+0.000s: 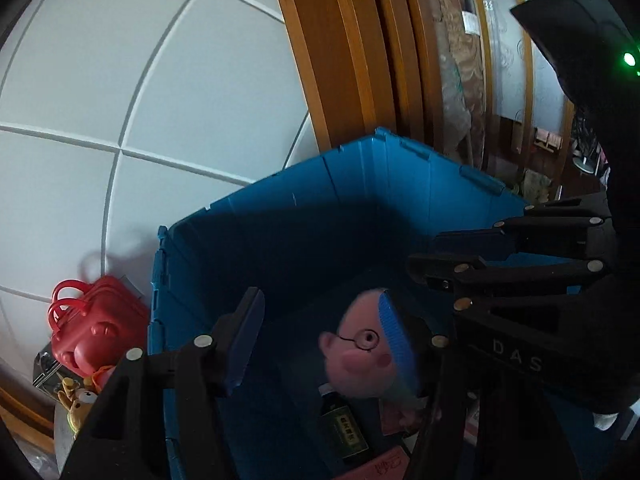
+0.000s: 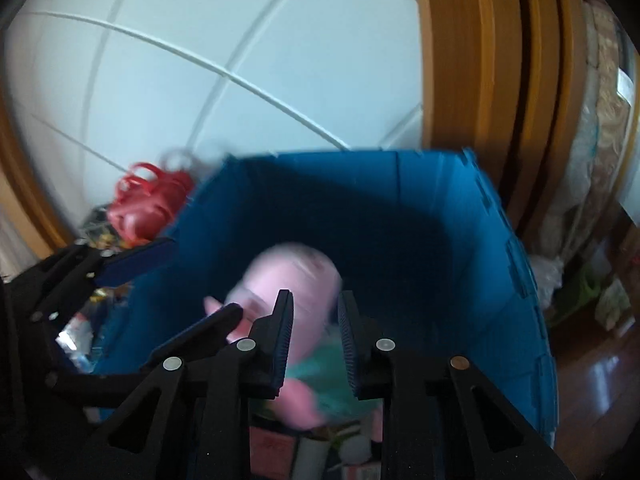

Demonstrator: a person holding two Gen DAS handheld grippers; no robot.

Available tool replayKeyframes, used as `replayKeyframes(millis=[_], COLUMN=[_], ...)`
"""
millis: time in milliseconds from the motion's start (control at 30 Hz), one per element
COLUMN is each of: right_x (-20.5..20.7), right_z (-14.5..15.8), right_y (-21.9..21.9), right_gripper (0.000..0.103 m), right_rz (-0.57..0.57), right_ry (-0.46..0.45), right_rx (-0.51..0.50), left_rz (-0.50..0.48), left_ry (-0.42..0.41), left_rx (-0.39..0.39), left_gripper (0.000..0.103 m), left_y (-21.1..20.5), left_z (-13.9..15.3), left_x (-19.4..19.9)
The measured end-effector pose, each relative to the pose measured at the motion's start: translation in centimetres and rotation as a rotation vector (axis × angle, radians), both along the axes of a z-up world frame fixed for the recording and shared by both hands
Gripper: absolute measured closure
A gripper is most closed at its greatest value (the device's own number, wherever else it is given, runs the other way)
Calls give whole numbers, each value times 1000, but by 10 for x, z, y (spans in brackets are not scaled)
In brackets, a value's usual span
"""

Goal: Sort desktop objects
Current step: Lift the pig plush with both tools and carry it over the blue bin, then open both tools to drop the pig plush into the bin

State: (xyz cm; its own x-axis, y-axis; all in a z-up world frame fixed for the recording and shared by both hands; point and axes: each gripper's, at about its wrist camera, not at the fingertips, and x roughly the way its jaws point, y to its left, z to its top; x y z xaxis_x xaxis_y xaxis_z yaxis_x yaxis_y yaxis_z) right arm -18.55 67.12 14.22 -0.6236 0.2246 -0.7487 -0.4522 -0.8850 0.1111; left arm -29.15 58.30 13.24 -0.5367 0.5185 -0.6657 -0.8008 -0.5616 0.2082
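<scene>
So the thing being sorted was a plush pig (image 1: 360,356): pale pink head, round wire glasses, rosy cheek, and what looked like a teal shirt lower down. It was inside the walls of the blue crate (image 1: 320,208), above the stuff on the bottom, but I couldn't tell if it was resting on anything. The left gripper (image 1: 320,296) was open. The pig's head sat right against one blue pad, with a clear gap to the other pad. The right gripper (image 2: 315,296) had its jaws close together with only a slim gap, and nothing was pinched in there that I could see. The only readable writing was "DAS" on the right gripper's black body. A dark bottle (image 1: 344,428) in the crate had a green label, way too small to read, and a red card (image 1: 384,468) beside it had a scribble I couldn't make out. The right wrist view was smeared, so the pig was just a pink blob there. Outside the crate sat a red toy case (image 1: 96,320) and a yellow plush (image 1: 80,404), half hidden behind the left finger.
</scene>
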Motion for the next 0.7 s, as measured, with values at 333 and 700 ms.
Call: replayKeyframes(millis=[333,700], right_x=[-11,7], right_z=[-66,-39], right_y=[33,14], right_gripper=[75,31], right_rz=[-61,-96], right_ry=[-218,-250], right_rx=[-49,71], left_rz=[58,65], left_ry=[-48,-61], left_rx=[-128,-125], left_gripper=[44,37], left_y=[-10,-34], left_z=[-31,-18], left_x=[-7,5])
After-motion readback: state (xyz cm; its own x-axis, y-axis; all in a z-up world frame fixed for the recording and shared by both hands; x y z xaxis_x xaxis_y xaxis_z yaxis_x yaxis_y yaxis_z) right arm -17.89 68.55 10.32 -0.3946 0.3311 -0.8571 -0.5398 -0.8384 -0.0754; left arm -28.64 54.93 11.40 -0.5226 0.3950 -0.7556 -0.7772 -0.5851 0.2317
